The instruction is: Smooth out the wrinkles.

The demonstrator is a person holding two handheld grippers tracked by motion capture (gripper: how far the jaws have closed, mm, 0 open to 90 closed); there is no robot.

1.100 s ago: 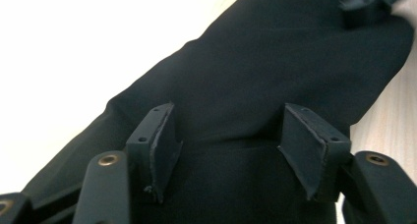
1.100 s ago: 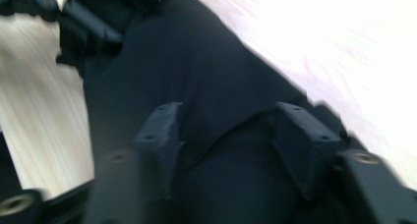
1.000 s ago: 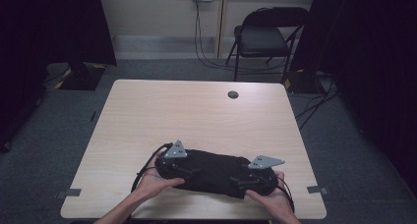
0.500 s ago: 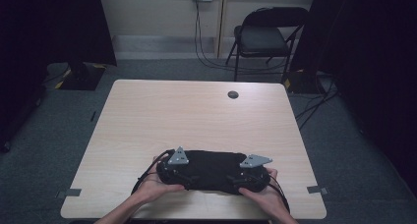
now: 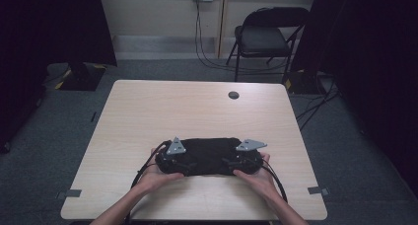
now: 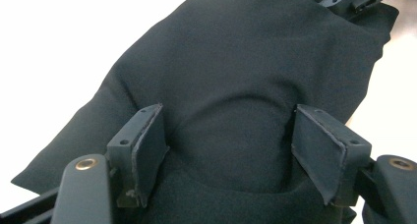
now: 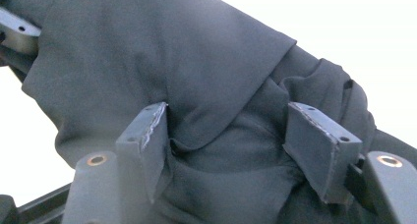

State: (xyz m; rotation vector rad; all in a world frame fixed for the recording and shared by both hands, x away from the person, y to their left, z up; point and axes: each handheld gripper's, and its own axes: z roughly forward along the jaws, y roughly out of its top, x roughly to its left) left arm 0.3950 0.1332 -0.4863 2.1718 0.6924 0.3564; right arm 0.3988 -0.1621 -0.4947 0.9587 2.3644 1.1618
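Both hands had drawn the cloth [image 5: 207, 156] nearer the table [image 5: 197, 106] edge; the left gripper [image 6: 226, 150], jaws just opened, and right gripper [image 7: 226, 150] stood wide, unclamped, cloth bunched between each one's pads

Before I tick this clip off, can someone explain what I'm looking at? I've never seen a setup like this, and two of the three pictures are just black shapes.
No robot here: a person at a table holds a hand-operated tool in each hand, the left gripper and the right gripper. The high view looks down from above the person's side. The other two pictures come from cameras riding on the tools, each looking along its own two black jaws. On the table lies a folded black cloth, with a small dark round thing near the far edge. In both gripper views the jaws stand apart with cloth bunched between them, the pads not clamped, so nothing looks firmly held.
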